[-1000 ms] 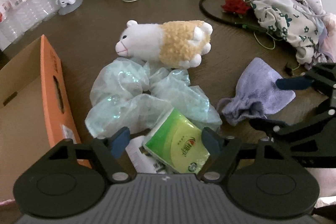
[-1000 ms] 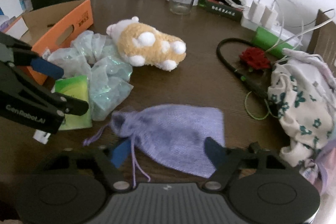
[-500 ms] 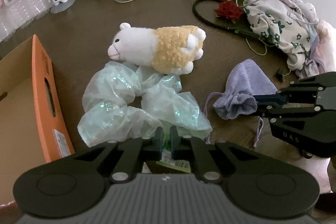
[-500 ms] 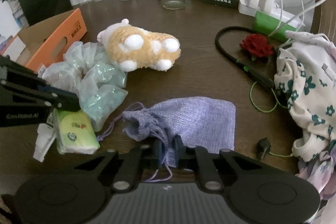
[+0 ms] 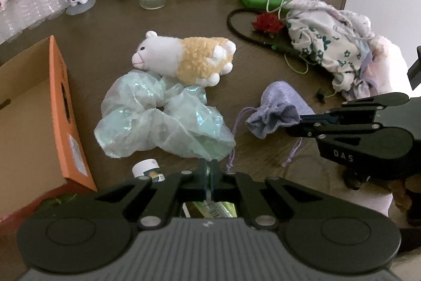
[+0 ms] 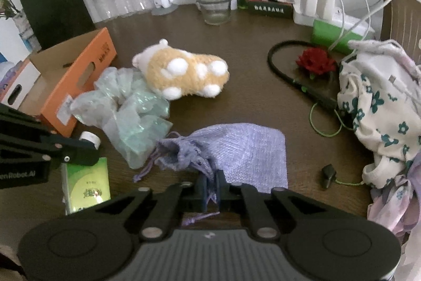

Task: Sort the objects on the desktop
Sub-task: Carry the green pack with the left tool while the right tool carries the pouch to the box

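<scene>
I'm seeing the cardboard box cut off at the left edge, its inside mostly out of sight. My left gripper is reaching in low from the left, fingers pinched together on the green tissue pack; in its own view, only a sliver of the pack is showing beneath the fingers. A white-capped bottle is peeking out, half hidden. My right gripper is clamping the purple drawstring pouch at its gathered mouth, the pouch lying on the table beside the crumpled plastic bag.
</scene>
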